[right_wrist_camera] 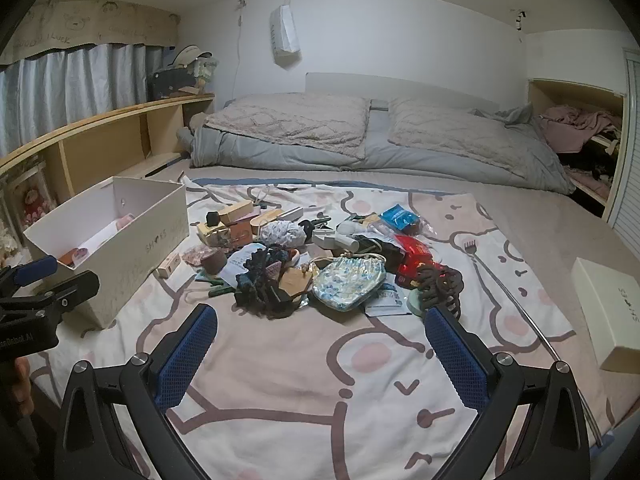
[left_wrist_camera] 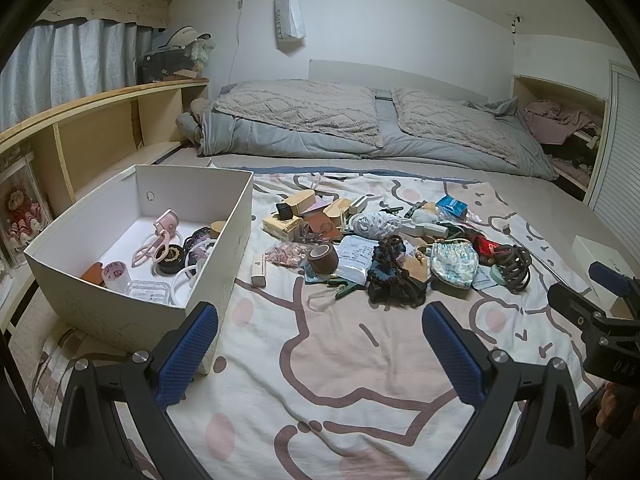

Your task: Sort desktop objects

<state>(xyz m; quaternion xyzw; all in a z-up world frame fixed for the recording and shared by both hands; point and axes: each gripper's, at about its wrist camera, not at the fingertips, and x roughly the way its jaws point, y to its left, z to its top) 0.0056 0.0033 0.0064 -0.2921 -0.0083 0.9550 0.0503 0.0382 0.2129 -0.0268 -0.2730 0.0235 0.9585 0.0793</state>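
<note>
2 hand-held grippers, the left hand-held gripper [left_wrist_camera: 320, 344] and the right hand-held gripper [right_wrist_camera: 320, 344], hover released and empty above the bed [left_wrist_camera: 340, 380], near the pile of small objects [left_wrist_camera: 384, 248] beside the white box [left_wrist_camera: 216, 280].

Both the left gripper [left_wrist_camera: 320, 344] and right gripper [right_wrist_camera: 321, 346] have black frames, silver screws and blue textured pads [left_wrist_camera: 188, 354].

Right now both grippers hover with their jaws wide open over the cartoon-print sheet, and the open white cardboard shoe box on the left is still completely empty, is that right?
Not quite. The open white cardboard shoe box is not empty: the left wrist view shows a pink eyelash curler, a round black compact and other small items inside. The rest holds: the left gripper and right gripper hover open over the cartoon-print sheet.
</note>
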